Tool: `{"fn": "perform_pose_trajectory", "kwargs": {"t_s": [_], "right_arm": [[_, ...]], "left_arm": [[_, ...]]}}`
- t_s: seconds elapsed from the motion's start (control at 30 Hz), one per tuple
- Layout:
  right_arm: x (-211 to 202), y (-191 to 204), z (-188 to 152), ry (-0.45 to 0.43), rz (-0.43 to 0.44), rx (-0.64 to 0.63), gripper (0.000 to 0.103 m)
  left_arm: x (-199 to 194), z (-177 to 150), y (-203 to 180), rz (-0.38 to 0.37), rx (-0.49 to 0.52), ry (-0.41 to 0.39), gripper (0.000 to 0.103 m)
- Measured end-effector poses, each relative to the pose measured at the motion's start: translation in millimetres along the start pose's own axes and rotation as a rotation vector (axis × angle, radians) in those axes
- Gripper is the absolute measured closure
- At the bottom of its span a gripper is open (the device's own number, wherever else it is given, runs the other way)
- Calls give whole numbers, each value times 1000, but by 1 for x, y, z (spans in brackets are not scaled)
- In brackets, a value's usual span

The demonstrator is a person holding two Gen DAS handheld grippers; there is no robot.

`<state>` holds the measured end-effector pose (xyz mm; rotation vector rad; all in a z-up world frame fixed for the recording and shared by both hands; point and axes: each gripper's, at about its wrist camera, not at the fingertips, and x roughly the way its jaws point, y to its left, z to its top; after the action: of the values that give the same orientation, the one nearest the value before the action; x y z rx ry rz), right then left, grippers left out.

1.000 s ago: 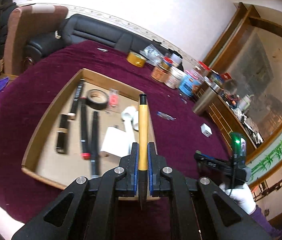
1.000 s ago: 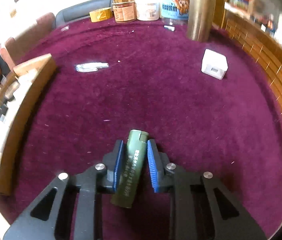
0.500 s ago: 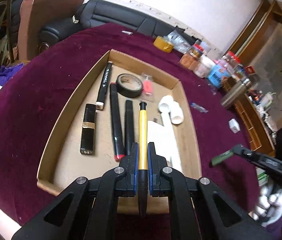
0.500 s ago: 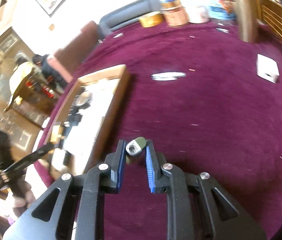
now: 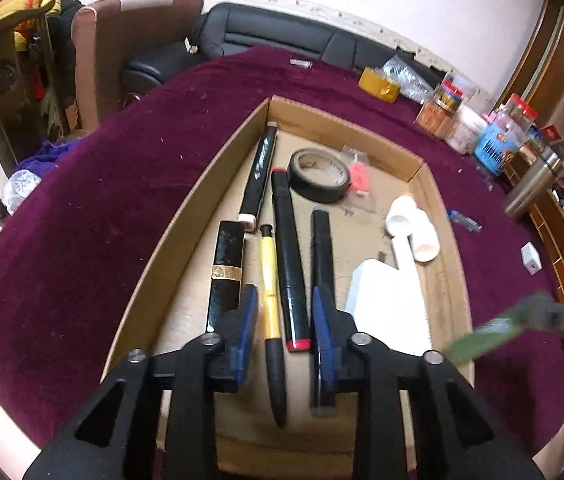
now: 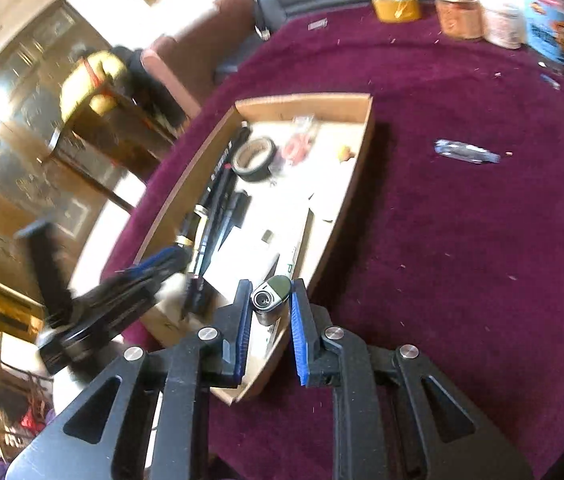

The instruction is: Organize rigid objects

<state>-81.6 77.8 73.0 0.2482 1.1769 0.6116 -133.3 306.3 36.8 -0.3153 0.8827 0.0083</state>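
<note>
Your left gripper (image 5: 284,330) has just been opening; its jaws stand clear of the yellow pen (image 5: 270,300), now lying in the cardboard tray (image 5: 185,216) among the markers; your right gripper (image 6: 267,312) clamps the green lighter (image 6: 269,298) above the tray's near corner; next, I judge, lower it onto bare cardboard and release.

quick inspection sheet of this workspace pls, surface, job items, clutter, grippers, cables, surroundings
surface: round table under a dark red velvet cloth.
job's things: cardboard tray holds black markers, black tape roll, white tubes, white box; yellow pen lies among the markers.
clutter: jars, yellow tape roll, steel flask, small white cube on the cloth.
grippers: left gripper has just been opening, pads clear of the yellow pen between them; right gripper shut on a green lighter over the tray's near corner.
cables: nothing seen.
surroundings: black sofa, brown chair, wooden cabinet.
</note>
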Motion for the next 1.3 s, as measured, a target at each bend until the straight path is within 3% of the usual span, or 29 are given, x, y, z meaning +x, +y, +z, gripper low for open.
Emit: {"fn": "perform_pose_trajectory", "kwargs": {"t_s": [0.2,0.27,0.37,0.47,0.63,0.8,0.9,0.93,1.0,1.3], "right_arm": [[48,0,26,36,-121,13,87],[56,-1,27,38,-124,16,86],[47,-5,28,7,-80,32,86],[21,-6,26,-65,-92,31,84],[-33,-28,13,-229,-173,33,62],[-81,-42,-15,-399,-320,-12,61],[-109,-48,-35,-523,-449,-58,38],[-116,-51,-41,-565,-492,-72,23],[-124,-61,-49,-615,-521,-95,18],[-135,-153,-42,-487,-463,159,18]], "left_arm": [[-35,-9,1,-40,-56,-80,59],[-41,-10,-1,-45,-60,-91,56],[-45,-10,-7,-42,-45,-98,49],[-48,-9,-15,-24,-25,-112,46],[-51,-13,-29,1,15,-117,46],[-56,-21,-57,106,128,-156,46],[-58,-25,-72,142,180,-160,46],[-58,-27,-78,151,199,-160,46],[-58,-29,-87,164,223,-153,46],[-47,-40,-125,154,297,-71,46]]}}
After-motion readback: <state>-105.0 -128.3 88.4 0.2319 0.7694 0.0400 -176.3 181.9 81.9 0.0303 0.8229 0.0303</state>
